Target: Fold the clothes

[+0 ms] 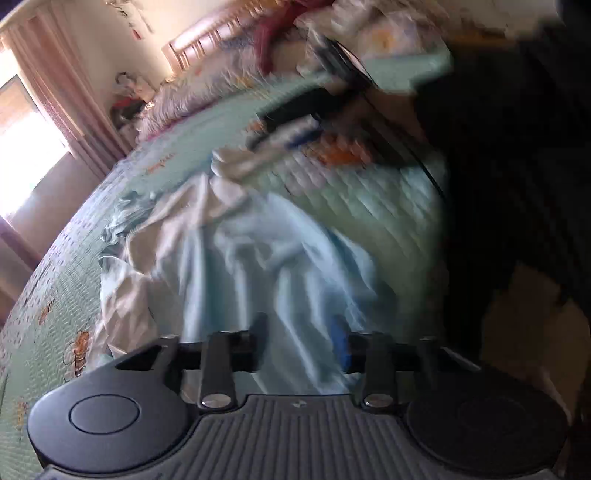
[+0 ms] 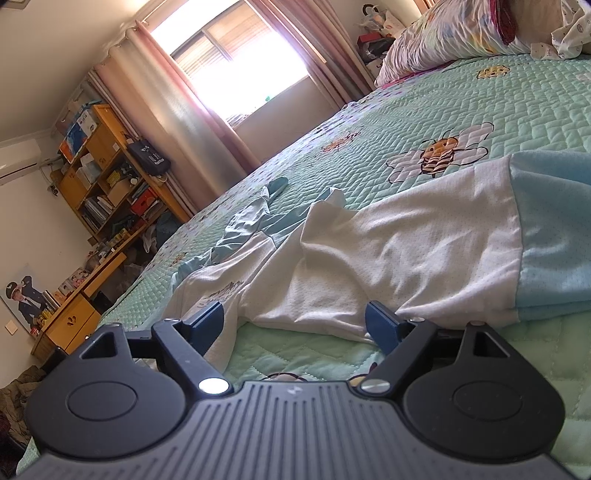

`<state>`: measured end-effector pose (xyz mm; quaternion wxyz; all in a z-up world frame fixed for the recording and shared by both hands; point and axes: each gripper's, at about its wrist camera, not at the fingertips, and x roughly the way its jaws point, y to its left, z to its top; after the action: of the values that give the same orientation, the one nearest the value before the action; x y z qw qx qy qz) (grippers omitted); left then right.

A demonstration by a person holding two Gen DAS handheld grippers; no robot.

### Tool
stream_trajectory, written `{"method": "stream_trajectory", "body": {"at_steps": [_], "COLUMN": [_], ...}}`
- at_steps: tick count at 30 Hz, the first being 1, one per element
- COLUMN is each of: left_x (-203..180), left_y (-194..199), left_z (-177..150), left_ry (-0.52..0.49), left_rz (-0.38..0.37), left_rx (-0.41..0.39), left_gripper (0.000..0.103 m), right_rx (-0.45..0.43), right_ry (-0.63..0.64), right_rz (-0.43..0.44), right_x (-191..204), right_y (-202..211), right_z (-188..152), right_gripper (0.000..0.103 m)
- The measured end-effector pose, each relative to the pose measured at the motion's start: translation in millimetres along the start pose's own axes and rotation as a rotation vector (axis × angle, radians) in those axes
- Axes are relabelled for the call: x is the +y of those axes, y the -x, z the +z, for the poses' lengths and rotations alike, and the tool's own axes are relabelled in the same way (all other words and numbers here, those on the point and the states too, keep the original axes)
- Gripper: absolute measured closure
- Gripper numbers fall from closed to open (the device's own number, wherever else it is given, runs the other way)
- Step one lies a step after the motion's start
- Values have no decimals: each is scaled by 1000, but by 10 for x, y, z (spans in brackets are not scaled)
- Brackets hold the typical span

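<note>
A white and light-blue garment point(image 2: 406, 251) lies crumpled on the green quilted bed point(image 2: 480, 96). My right gripper point(image 2: 295, 325) is open, low over the bed, its blue fingertips point(image 2: 382, 325) on either side of the garment's white edge. In the blurred left wrist view the same garment point(image 1: 258, 258) spreads out just ahead of my left gripper point(image 1: 301, 339). Its jaws stand apart with light-blue cloth showing between them. I cannot tell whether they touch it. The other gripper point(image 1: 295, 122) and the hand holding it show at the far side.
Pillows and bedding point(image 2: 461, 33) are piled at the head of the bed. A wooden shelf and desk point(image 2: 99, 192) stand along the left wall by the curtained window point(image 2: 236, 62). A dark shape, the person point(image 1: 517, 166), fills the right of the left wrist view.
</note>
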<state>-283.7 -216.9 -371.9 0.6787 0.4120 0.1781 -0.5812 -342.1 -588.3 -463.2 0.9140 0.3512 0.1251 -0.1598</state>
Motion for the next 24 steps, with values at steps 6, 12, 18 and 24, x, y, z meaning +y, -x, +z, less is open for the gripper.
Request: {"method": "stream_trajectory", "body": {"at_steps": [6,12,18,24], "left_x": [1236,1524,1067,160], "left_y": [290,-252,-73,241], "left_z": [-396,-440,-252,107], "left_ry": [517,675,586,159], "left_rz": [272,178,137,39], "left_rx": [-35,51,-58,-80], "left_gripper": [29,30,97,96], "right_rx": [-1,-1,0,-1], "right_ry": [0,0,1,1], "right_rz": [2,1,1,2], "right_x": [-7,-9,-13,-17], "right_y": [-9,-4,-9,-4], "right_z": [2,1,8,7], "right_gripper": [19,19,19,18]}}
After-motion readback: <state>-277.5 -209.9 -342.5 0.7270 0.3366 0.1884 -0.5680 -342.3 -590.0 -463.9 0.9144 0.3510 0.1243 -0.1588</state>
